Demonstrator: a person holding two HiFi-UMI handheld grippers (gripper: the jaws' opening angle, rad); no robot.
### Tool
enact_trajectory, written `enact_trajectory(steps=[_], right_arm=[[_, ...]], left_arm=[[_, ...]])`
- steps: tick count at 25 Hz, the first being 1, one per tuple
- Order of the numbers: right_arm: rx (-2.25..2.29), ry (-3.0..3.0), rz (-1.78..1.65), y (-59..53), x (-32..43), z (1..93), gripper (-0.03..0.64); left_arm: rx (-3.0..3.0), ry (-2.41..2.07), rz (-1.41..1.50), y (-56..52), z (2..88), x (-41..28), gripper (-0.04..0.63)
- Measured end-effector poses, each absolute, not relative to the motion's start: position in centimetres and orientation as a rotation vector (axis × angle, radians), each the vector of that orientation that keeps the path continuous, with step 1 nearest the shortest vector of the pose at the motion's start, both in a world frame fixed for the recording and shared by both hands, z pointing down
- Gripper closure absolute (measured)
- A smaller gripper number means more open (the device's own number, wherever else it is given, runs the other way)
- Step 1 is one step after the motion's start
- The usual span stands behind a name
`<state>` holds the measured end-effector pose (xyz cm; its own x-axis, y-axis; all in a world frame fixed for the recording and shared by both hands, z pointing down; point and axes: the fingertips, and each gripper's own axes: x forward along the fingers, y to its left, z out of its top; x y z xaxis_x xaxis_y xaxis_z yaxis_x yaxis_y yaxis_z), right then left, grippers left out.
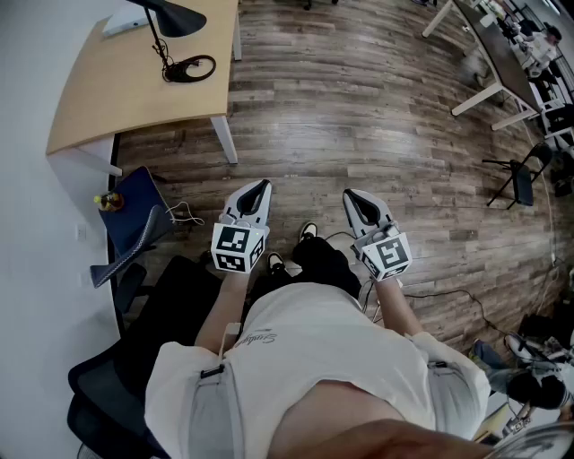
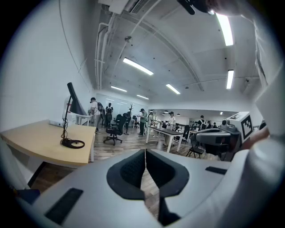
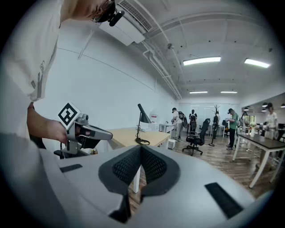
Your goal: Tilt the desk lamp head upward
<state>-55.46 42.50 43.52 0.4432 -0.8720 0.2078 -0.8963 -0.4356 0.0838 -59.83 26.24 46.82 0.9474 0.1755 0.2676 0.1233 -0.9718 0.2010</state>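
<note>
The black desk lamp point(image 1: 170, 18) stands on a light wooden desk point(image 1: 108, 90) at the upper left, its cone head pointing down and its ring base point(image 1: 190, 69) near the desk's right side. The left gripper view has the lamp point(image 2: 71, 104) at the left, and the right gripper view has the lamp point(image 3: 143, 116) straight ahead. My left gripper point(image 1: 259, 186) and right gripper point(image 1: 352, 194) hang side by side over the wooden floor, well short of the desk. Both are shut and hold nothing, as seen on the left gripper point(image 2: 145, 153) and the right gripper point(image 3: 141, 149).
A black office chair point(image 1: 117, 359) and a blue seat point(image 1: 134, 211) stand at my left. White tables point(image 1: 502, 63) and a folding chair point(image 1: 520, 175) are at the far right. Cables lie on the floor point(image 1: 448, 296). Several people stand far down the room point(image 2: 142, 120).
</note>
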Motion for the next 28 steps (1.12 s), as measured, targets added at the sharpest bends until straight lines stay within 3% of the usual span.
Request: enact_trajectory(steps=[28], right_arm=[[2.537, -1.817, 0.1, 38.3, -24.8, 43.6, 0.621]], left_arm=[[2.988, 0.095, 0.369, 23.9, 42.7, -31.6, 0.577]])
